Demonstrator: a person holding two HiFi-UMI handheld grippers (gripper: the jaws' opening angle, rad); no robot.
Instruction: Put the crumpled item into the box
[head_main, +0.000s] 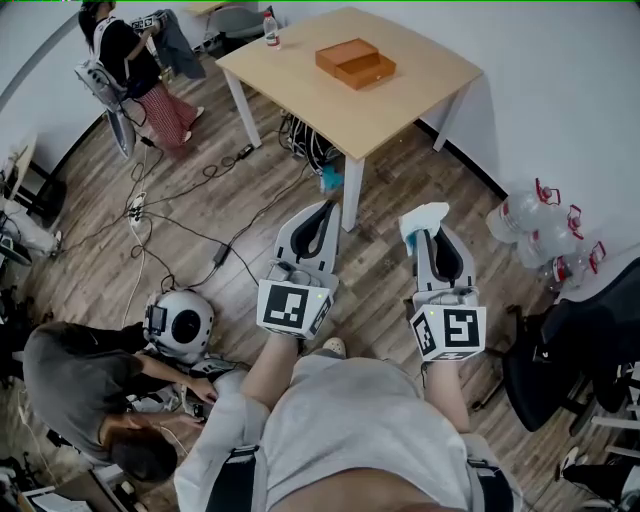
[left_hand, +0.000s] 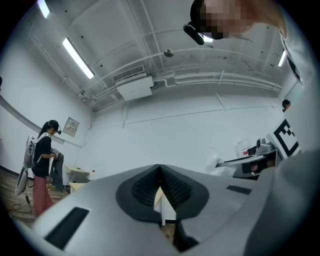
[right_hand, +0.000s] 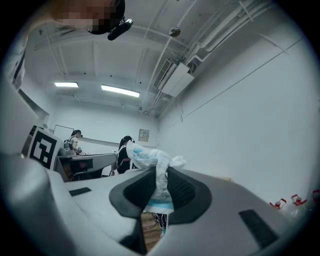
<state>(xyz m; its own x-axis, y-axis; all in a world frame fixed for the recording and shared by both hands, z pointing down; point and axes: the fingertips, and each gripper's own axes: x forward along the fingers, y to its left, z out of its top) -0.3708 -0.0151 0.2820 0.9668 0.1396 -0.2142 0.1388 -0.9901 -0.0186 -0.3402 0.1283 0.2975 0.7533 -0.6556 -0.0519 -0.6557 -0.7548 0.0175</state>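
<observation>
An orange box (head_main: 355, 63) lies on the light wooden table (head_main: 300, 90) ahead of me. My right gripper (head_main: 420, 222) is shut on a crumpled white and blue wrapper (head_main: 418, 219), held above the floor just short of the table. In the right gripper view the crumpled wrapper (right_hand: 155, 172) sticks up from between the closed jaws of the right gripper (right_hand: 160, 192). My left gripper (head_main: 322, 215) hangs beside it, shut with nothing in it. The left gripper (left_hand: 161, 187) shows its pads pressed together in its own view.
A clear bottle (head_main: 271, 28) stands at the table's far corner. Cables (head_main: 180, 225) run over the wooden floor at left. One person (head_main: 135, 60) stands at the back left, another (head_main: 90, 385) crouches by a white round device (head_main: 182, 322). Plastic bottles (head_main: 540, 230) lie at right by a black chair (head_main: 570, 350).
</observation>
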